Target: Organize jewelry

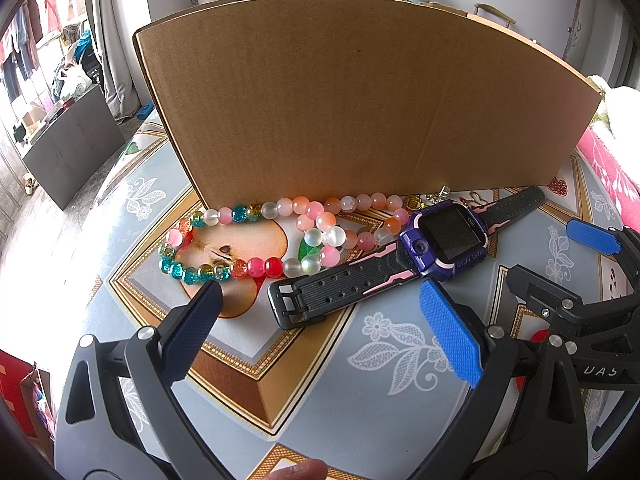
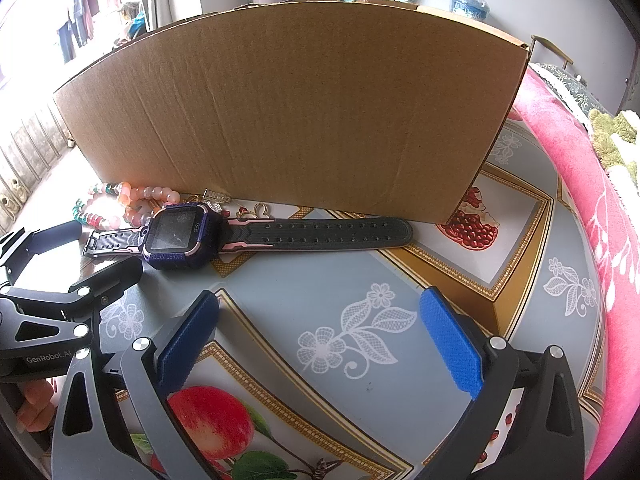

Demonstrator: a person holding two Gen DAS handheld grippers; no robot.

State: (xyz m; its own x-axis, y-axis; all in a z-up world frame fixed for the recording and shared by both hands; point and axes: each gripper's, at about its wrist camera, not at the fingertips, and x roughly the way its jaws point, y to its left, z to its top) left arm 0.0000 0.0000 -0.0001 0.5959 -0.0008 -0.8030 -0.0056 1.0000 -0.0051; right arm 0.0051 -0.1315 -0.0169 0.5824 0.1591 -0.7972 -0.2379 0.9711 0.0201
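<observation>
Left wrist view is showing the watch (image 1: 424, 246) lying flat on the patterned tablecloth (image 1: 384, 360), just in front of the cardboard box (image 1: 352, 96), with the multicolor bead bracelet (image 1: 208, 240) and the pink bead bracelet (image 1: 344, 220) sitting right beside it on the left, against the box wall. Some small gold trinkets (image 2: 240, 206) are peeking out behind the watch too, hard to say what exactly.

Left gripper (image 1: 320, 300) is hanging wide open right over the buckle end of the strap. Right gripper (image 2: 320, 308) is also spread open, holding nothing, over bare cloth nearer than the watch.

Watch's long axis is running roughly parallel to the box front, buckle end pointing left, holed tail pointing right, face up.

Handling-wise I'm guessing it's light, with a rigid chunky case and floppy rubbery straps. I'd be pinching the strap close to the case, or the case sides, so the ends aren't dangling much. Beads are looking slick and roll-prone, so probably trickier.
</observation>
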